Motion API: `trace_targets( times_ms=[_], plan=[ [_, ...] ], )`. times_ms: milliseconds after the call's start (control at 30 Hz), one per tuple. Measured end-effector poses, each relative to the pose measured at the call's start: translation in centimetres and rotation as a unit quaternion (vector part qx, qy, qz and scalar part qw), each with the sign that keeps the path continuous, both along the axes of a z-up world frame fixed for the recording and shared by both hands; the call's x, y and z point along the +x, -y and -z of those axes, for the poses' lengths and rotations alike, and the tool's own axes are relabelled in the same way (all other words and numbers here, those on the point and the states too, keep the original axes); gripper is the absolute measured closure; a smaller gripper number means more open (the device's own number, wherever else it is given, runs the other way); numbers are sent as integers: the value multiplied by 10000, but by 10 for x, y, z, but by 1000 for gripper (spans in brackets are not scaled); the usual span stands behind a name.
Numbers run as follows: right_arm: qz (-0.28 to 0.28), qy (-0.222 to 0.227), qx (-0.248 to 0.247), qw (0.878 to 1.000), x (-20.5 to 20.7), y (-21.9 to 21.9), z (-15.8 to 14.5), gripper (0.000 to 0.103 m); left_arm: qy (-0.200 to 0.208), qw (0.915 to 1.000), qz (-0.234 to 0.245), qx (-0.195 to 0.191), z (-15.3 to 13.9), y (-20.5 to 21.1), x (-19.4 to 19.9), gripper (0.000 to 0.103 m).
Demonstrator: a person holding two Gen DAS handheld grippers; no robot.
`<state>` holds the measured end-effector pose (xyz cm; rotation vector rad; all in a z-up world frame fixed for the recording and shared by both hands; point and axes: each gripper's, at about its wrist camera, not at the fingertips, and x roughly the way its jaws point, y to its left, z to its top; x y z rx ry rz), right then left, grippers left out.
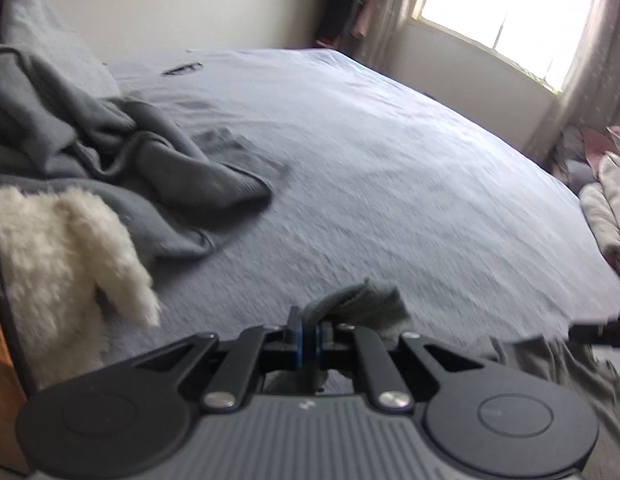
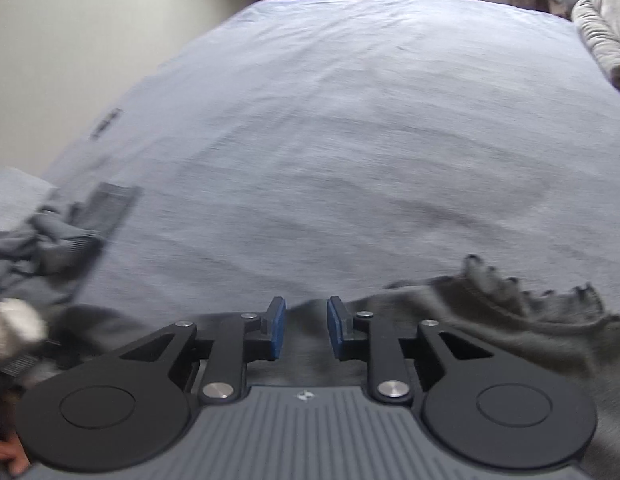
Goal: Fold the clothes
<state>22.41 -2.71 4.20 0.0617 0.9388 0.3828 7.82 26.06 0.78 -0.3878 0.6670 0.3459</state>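
My left gripper is shut on a fold of a grey garment at the near edge of the bed; the cloth sticks up past the blue pads and trails off to the right. In the right wrist view the same grey garment lies bunched at the near right, with a ruffled edge. My right gripper is open above its dark cloth, with nothing between the pads. The other gripper's dark tip shows at the right edge of the left wrist view.
A pale blue bedsheet covers the wide bed. A heap of grey clothes and a white fluffy item lie at the left. Pink and white bedding sits at the right. A bright window is beyond the bed.
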Motion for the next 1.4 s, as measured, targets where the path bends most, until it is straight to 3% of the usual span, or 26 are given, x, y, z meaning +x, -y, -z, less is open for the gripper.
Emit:
trace_targets(
  times_ms=[133, 433, 500, 533, 633, 733, 867, 967, 1033, 1200, 1300, 1400],
  plan=[
    [110, 140, -361, 9992, 12, 6, 17, 78, 2, 9993, -342, 153, -1, -7, 0, 97],
    [93, 467, -842, 9953, 21, 0, 48, 77, -22, 9960, -888, -15, 8, -18, 1, 97],
    [36, 599, -904, 9941, 19, -3, 53, 79, 20, 9960, -888, -109, 8, -20, 1, 97],
    [17, 698, -930, 9932, 17, -5, 55, 89, 41, 9959, -888, -156, 8, -21, 1, 97],
    [75, 1014, -990, 9899, 10, -8, 57, 94, 105, 9956, -888, -297, 9, -25, 1, 97],
    [294, 1283, -972, 9865, 6, -9, 57, 94, 168, 9949, -888, -438, 9, -28, 1, 97],
    [366, 1300, -1021, 9856, 6, -13, 61, 91, 253, 9938, -887, -625, 9, -33, 1, 96],
    [291, 1511, -996, 9831, -3, -20, 53, 88, 348, 9932, -840, -725, 7, -35, 1, 87],
    [60, 1657, -854, 9825, -11, -27, 47, 80, 406, 9931, -782, -772, 6, -35, 1, 82],
    [-1084, 1795, -464, 9767, -38, -64, 37, 79, 439, 9922, -819, -826, 7, -38, 1, 75],
    [-1789, 1887, -328, 9650, -56, -92, 37, 79, 510, 9924, -813, -773, 4, -39, -1, 66],
    [-2454, 1965, -328, 9487, -73, -121, 39, 79, 601, 9932, -785, -610, -1, -38, -3, 64]
  ],
)
